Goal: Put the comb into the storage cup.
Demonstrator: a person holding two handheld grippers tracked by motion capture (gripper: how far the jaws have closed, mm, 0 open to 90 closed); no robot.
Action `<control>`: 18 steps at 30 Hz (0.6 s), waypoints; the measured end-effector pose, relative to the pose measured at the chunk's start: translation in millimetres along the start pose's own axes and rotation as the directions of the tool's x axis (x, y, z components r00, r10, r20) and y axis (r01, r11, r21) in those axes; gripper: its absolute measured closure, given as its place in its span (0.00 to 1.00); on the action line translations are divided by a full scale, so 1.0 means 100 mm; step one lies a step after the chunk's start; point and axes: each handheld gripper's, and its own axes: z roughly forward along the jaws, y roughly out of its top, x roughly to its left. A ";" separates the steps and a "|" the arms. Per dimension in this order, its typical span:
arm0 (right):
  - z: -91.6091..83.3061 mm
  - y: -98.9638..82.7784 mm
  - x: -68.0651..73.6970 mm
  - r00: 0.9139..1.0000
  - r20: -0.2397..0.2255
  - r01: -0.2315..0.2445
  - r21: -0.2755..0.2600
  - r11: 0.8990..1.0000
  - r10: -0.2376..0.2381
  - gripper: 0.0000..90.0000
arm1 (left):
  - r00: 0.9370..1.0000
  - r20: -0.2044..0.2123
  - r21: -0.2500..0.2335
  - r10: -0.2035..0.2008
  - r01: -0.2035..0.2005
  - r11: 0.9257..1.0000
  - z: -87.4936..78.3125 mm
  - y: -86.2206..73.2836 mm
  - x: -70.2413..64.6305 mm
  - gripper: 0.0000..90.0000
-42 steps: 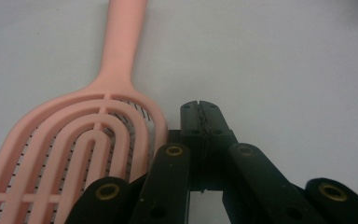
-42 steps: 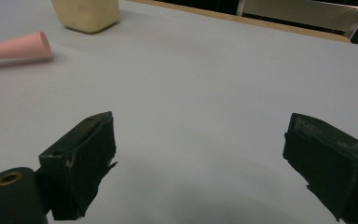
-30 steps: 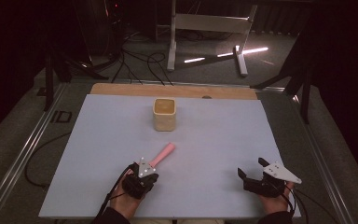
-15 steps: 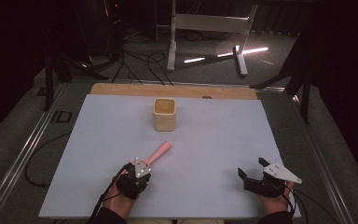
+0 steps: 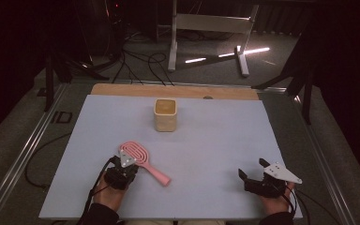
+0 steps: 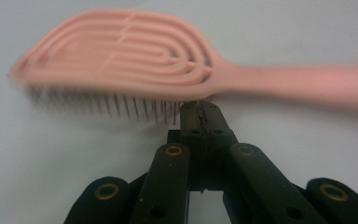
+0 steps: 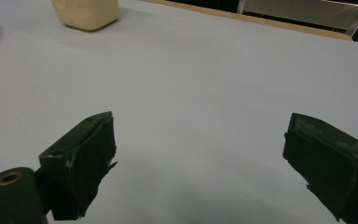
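Left gripper view, look! The pink brush (image 6: 121, 56) is lying on the bench (image 5: 215, 140), right at the tips of the left gripper (image 6: 200, 109). Is the gripper holding it?

I don't think so. Its jaws are pressed tight together, with nothing I can see between them. The tips just touch the brush where the head meets the handle, under the bristles.

Is the brush heavy?

It looks light. It is thin plastic with lots of holes in the head. I think one little push would make it slide or spin on the smooth bench.

Is it hard or soft?

The frame looks stiff. The bristles look thin and bendy, so I would not squeeze those.

Where would you grab it?

On the handle, or the neck beside it. That part is narrow and solid, so the jaws can close around it.

And the right gripper (image 7: 198, 154)?

Its jaws are wide apart and hold nothing. It sits at the near right side of the bench, well away from the brush.
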 end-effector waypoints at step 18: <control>0.00 -0.01 -0.01 1.000 0.006 -0.006 0.002 1.000 0.006 0.10 | 0.999 -0.011 -0.026 -0.039 0.039 0.999 0.24 0.20 0.28 0.99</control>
